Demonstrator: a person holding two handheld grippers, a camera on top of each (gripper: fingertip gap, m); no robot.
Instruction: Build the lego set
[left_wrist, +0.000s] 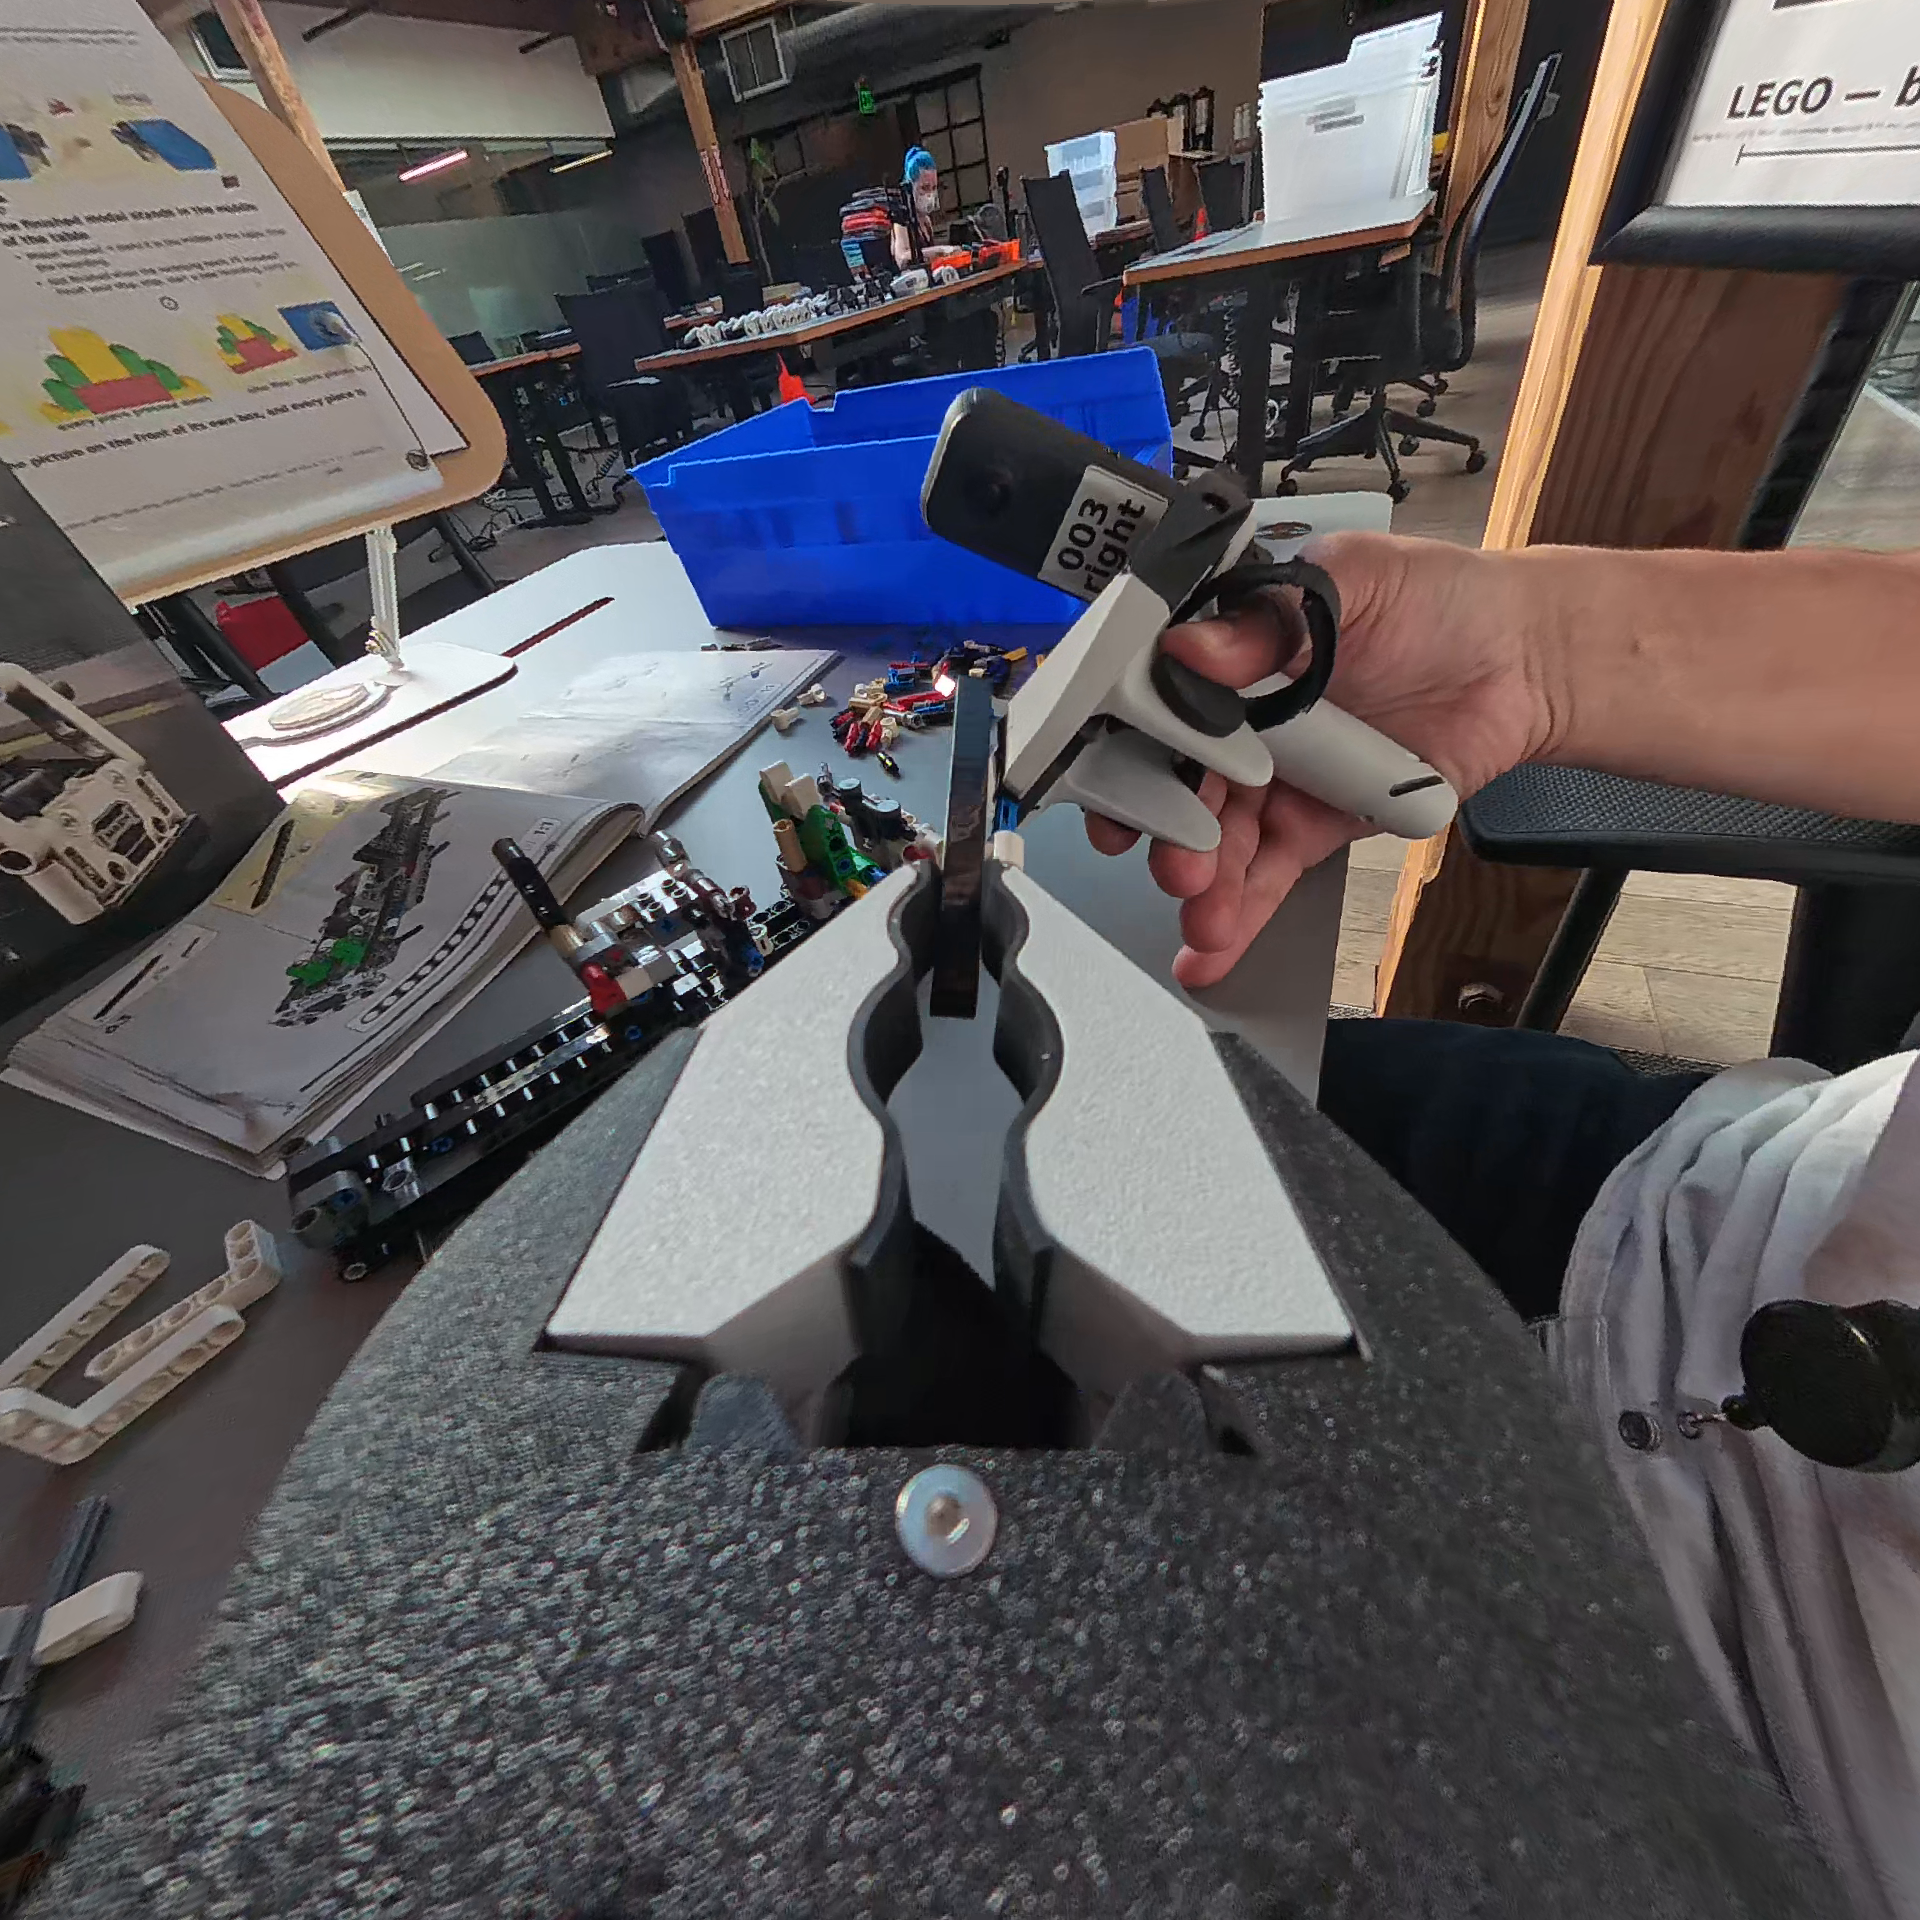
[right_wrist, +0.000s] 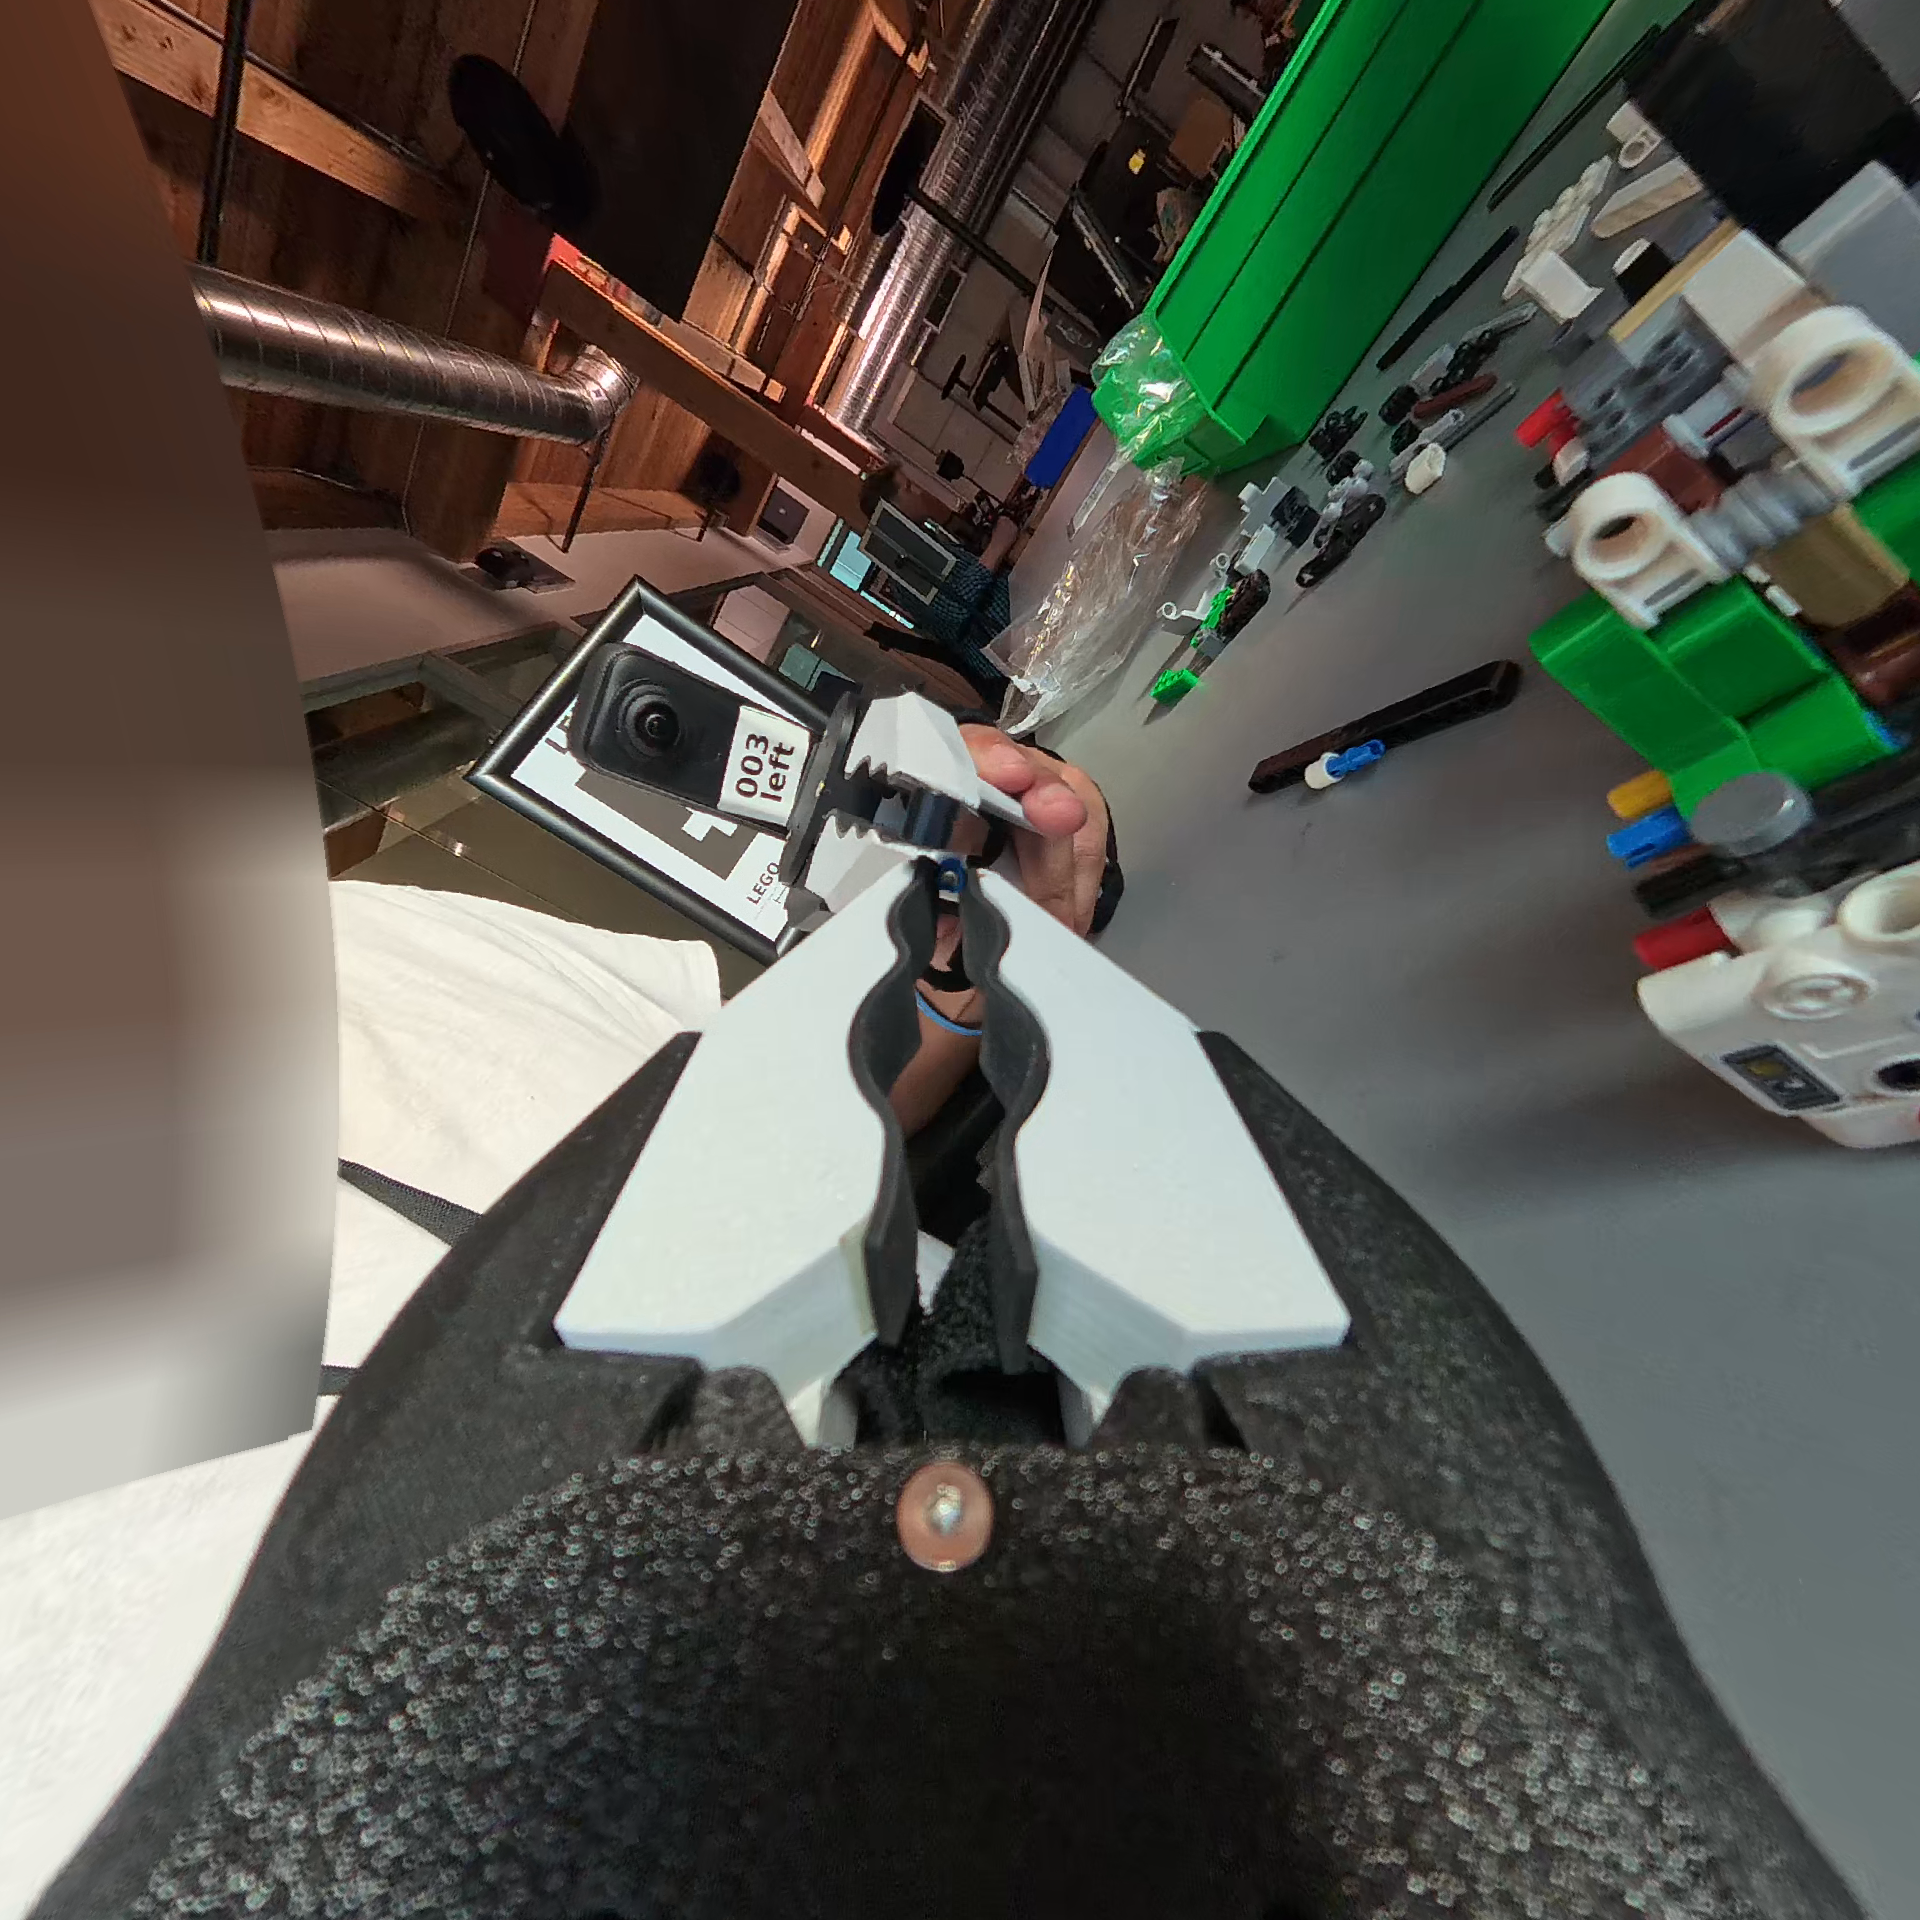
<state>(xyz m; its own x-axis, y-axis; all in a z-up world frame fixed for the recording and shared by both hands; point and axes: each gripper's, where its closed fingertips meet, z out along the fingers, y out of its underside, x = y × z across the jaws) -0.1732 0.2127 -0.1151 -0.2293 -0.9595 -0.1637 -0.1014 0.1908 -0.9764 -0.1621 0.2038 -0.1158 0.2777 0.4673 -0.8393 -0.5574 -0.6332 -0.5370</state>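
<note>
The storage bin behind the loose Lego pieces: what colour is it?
The storage bin is bright blue, shown best in the left wrist view.

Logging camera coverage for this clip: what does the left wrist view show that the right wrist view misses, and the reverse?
Left wrist view only: the open instruction booklet, the blue bin, and the black beam clamped in the left hand-held gripper.

Right wrist view only: the green bin and a small blue pin pinched at the tips of the right hand-held gripper.

Both: the grey table with loose lego parts, and the opposite gripper.
</note>
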